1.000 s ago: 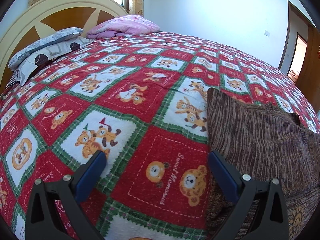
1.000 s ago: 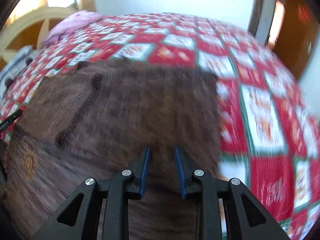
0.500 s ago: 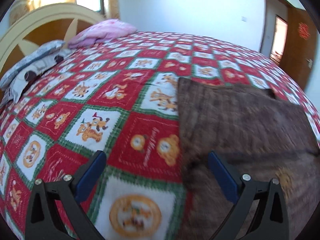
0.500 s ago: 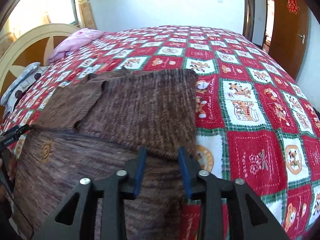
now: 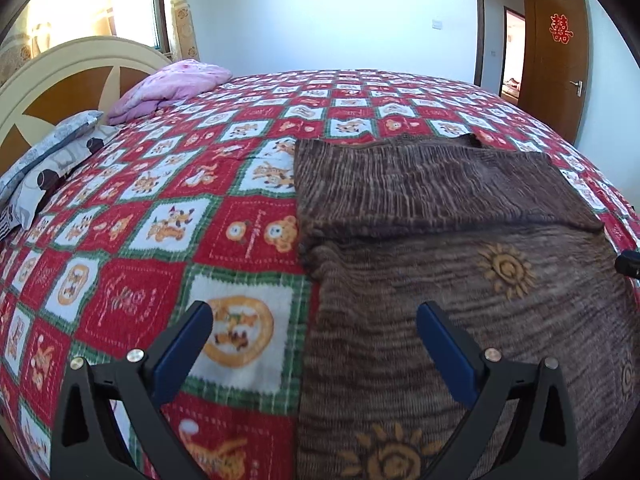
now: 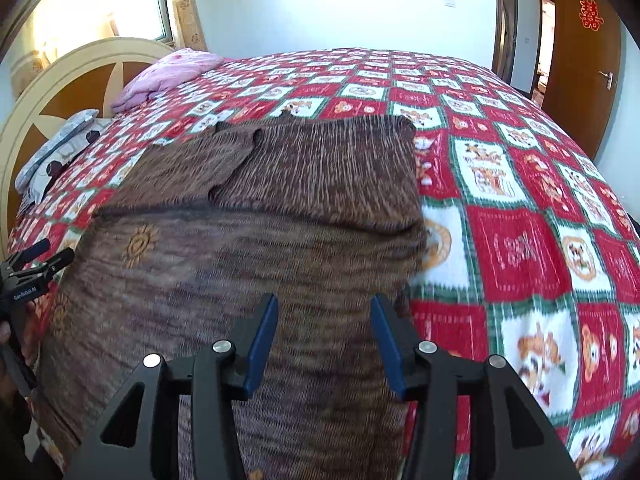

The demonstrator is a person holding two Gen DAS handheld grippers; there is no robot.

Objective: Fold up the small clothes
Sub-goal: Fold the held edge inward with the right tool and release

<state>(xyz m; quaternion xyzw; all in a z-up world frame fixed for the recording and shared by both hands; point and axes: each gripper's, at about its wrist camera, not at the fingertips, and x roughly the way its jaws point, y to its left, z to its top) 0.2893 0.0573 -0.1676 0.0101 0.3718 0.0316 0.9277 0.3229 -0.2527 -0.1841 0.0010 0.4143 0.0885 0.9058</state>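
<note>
A brown knit garment (image 5: 460, 280) with orange sun motifs lies flat on the bed, its far part folded over toward me; it also shows in the right wrist view (image 6: 260, 240). My left gripper (image 5: 312, 344) is open and empty, above the garment's left edge. My right gripper (image 6: 324, 336) is open and empty, above the garment's near right part. The left gripper also shows at the left edge of the right wrist view (image 6: 36, 260).
The bed carries a red, white and green bear-patterned blanket (image 5: 180, 220). Pillows (image 5: 52, 156) and a pink bundle (image 5: 176, 84) lie by the headboard (image 5: 60, 76). A brown door (image 5: 556, 60) stands at the far right.
Both grippers have drawn back toward the near end of the garment. The right gripper's jaws have opened wider. The far part of the garment now lies folded over.
</note>
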